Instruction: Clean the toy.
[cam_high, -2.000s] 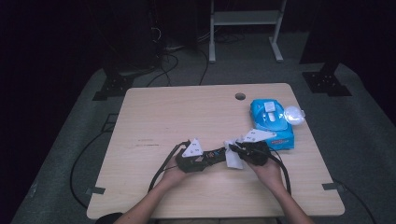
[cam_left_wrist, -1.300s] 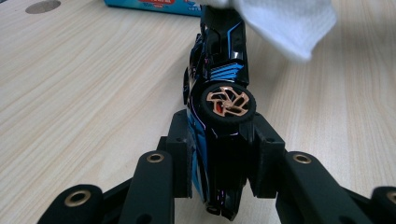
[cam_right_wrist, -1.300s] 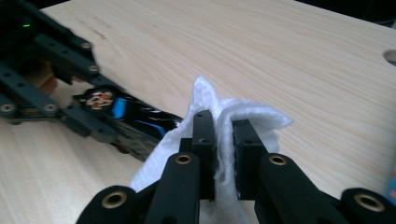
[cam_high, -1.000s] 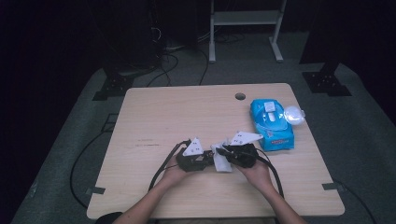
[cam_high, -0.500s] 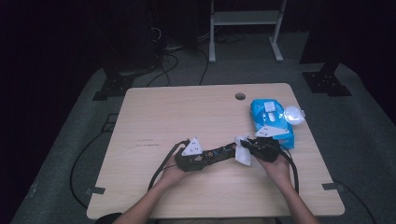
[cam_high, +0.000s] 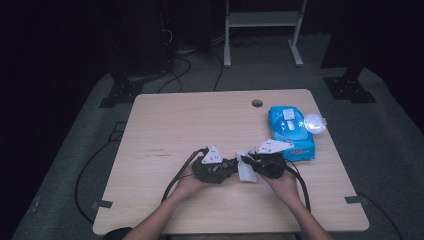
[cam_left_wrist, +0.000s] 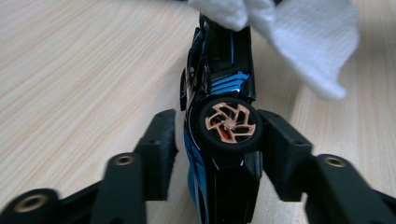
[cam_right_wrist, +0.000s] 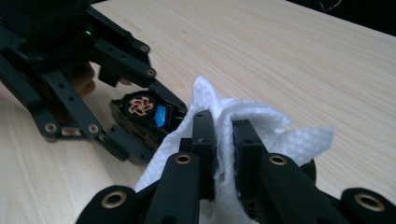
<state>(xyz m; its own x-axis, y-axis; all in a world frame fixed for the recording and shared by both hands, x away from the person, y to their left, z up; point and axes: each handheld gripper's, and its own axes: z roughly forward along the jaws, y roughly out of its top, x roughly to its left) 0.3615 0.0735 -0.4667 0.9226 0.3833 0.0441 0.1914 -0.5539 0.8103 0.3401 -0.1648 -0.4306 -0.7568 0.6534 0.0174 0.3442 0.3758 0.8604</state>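
While the blue wipe pack (cam_high: 291, 132) is lying near the table's (cam_high: 165, 120) right edge with its lid flipped open, both grippers are meeting near the front edge. The left gripper view is showing a black-and-blue toy car (cam_left_wrist: 219, 116) with a copper-spoked wheel between the left gripper's (cam_left_wrist: 215, 140) jaws, which have just been opening; the left jaw is standing clear of the car. The right gripper view is showing the right gripper (cam_right_wrist: 223, 144) pinching a white wipe (cam_right_wrist: 252, 121) tight, the wipe touching the car's end.
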